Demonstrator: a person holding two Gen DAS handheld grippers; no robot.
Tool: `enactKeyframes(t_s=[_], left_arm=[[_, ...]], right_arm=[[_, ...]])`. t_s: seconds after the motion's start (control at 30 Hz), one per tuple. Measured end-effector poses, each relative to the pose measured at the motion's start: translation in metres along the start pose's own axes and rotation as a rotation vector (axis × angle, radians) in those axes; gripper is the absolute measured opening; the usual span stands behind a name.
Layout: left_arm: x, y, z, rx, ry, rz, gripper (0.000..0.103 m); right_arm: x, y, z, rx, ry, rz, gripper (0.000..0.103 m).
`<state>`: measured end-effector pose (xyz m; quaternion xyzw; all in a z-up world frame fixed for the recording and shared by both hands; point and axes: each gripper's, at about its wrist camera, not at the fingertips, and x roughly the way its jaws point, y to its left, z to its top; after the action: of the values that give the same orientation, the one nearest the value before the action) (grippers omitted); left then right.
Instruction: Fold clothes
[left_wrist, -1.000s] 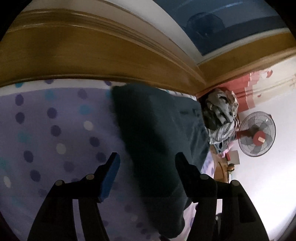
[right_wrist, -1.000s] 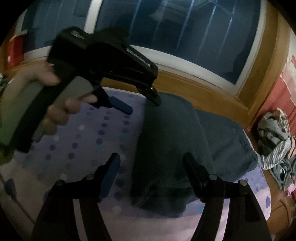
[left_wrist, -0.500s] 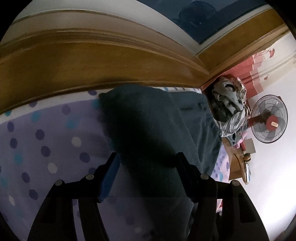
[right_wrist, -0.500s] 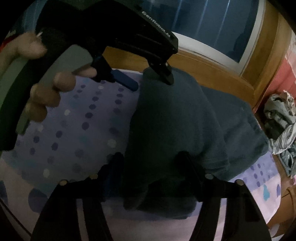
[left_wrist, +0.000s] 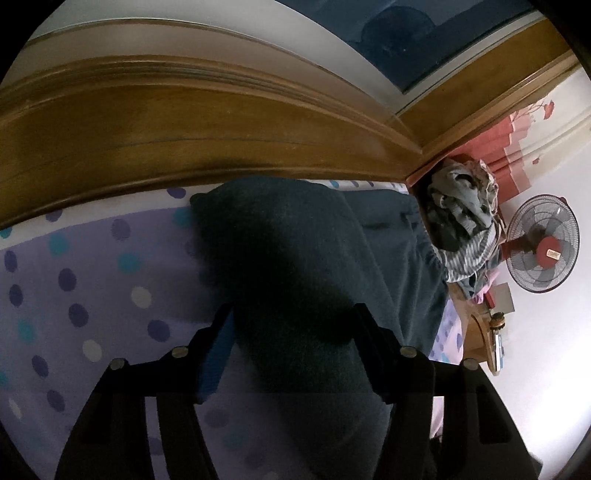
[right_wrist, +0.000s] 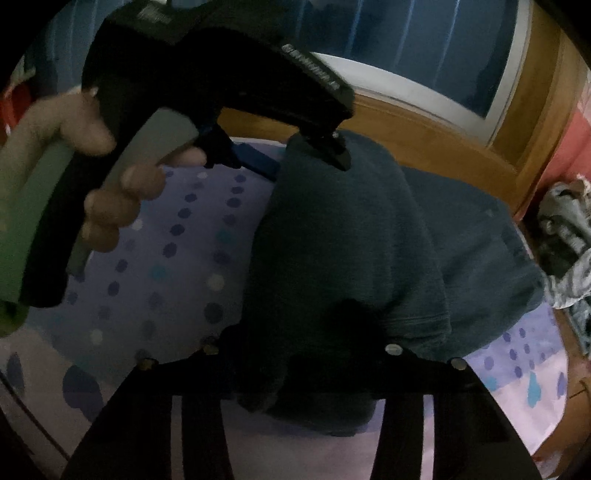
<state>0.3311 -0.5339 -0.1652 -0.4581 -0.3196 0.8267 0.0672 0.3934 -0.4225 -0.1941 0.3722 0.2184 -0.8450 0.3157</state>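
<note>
A dark teal garment (left_wrist: 295, 266) lies folded over on the polka-dot bed sheet (left_wrist: 92, 280); it also fills the middle of the right wrist view (right_wrist: 351, 251). My left gripper (left_wrist: 291, 325) is open, its fingers straddling the garment's raised fold near the far edge. In the right wrist view the left gripper (right_wrist: 306, 162) sits at the garment's far corner, held by a hand (right_wrist: 110, 192). My right gripper (right_wrist: 303, 343) is low over the garment's near edge; its fingertips are lost in dark cloth and shadow.
A wooden bed frame (left_wrist: 184, 129) and window (right_wrist: 406, 55) run along the far side. A heap of other clothes (left_wrist: 461, 221) lies at the right end of the bed. A standing fan (left_wrist: 541, 245) is by the wall.
Both grippers have moved in and down onto the garment. The left one has advanced toward the far edge of the bed; the right one has dropped onto the near edge.
</note>
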Motion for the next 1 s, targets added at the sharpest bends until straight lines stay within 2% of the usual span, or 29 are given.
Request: enactKeyframes(t_s=[0.07,0.17,0.4,0.53,0.67,0.77,0.9,1.0], left_arm=[[-0.003,-0.002,0.0,-0.012,-0.007,0.001,0.052],[-0.009,-0.015,0.002,-0.013,-0.034,0.023,0.05],[-0.02,-0.073,0.014,0.032,-0.097,0.045,0.048],[-0.008,-0.104,0.021,0.037,-0.105,0.029,0.048],[0.011,-0.14,0.025,0.077,-0.118,0.067,0.048],[0.028,-0.162,0.03,0.096,-0.111,0.068,0.048],[0.044,-0.183,0.03,0.111,-0.104,0.075,0.048],[0.046,-0.193,0.025,0.114,-0.111,0.097,0.048]], right_arm=[[-0.005,-0.011,0.002,0.022,-0.009,0.053,0.036],[-0.015,-0.028,0.006,0.055,-0.031,0.133,0.028],[-0.048,-0.089,0.013,0.152,-0.124,0.271,0.026],[-0.057,-0.123,0.005,0.19,-0.153,0.304,0.026],[-0.056,-0.163,-0.002,0.247,-0.167,0.346,0.026],[-0.057,-0.188,-0.009,0.293,-0.179,0.375,0.026],[-0.05,-0.225,-0.02,0.352,-0.178,0.389,0.026],[-0.047,-0.237,-0.034,0.367,-0.165,0.378,0.026]])
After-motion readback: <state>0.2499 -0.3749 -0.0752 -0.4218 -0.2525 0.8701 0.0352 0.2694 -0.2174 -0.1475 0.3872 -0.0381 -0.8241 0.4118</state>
